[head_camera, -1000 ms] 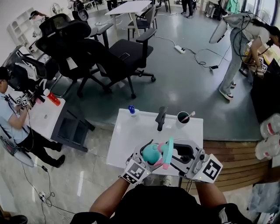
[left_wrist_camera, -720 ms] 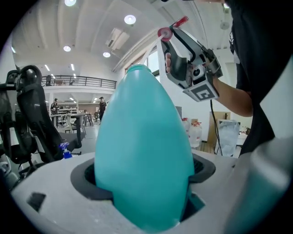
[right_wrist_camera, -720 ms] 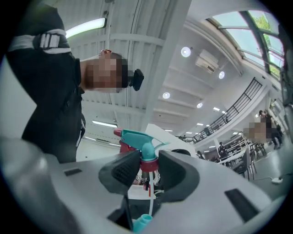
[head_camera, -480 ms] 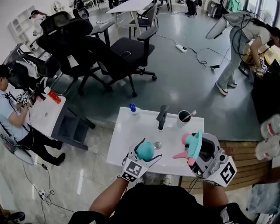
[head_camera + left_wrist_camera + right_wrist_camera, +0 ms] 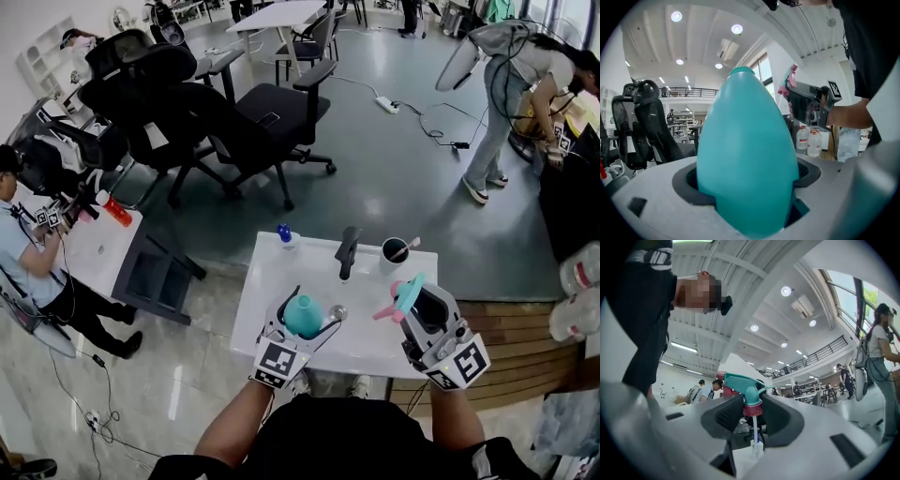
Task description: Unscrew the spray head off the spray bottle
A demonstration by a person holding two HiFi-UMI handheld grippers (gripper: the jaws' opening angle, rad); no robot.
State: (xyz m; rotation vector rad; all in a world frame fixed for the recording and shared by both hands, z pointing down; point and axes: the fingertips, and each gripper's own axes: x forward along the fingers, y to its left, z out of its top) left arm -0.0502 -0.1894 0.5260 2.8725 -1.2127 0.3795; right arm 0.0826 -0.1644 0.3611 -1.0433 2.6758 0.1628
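Observation:
My left gripper (image 5: 307, 322) is shut on the teal spray bottle (image 5: 302, 314), which stands upright between the jaws over the white table (image 5: 281, 281). In the left gripper view the bottle (image 5: 746, 154) fills the middle, its neck bare at the top. My right gripper (image 5: 405, 302) is shut on the teal and pink spray head (image 5: 403, 298), off the bottle and held to its right. In the right gripper view the spray head (image 5: 746, 392) is clamped at its red collar between the dark pads (image 5: 725, 418), with its white dip tube (image 5: 754, 437) hanging free below.
On the table stand a dark mug with a utensil (image 5: 392, 251), a black upright object (image 5: 347, 251), a small blue-capped bottle (image 5: 283, 234) and a small round item (image 5: 337, 311). Black office chairs (image 5: 216, 112) stand beyond. One person sits at the left (image 5: 23, 253); another bends at the far right (image 5: 525, 84).
The spray head came off the bottle and my right gripper carried it away to the right, then slightly back in. My left gripper shifted the bottle left and forward.

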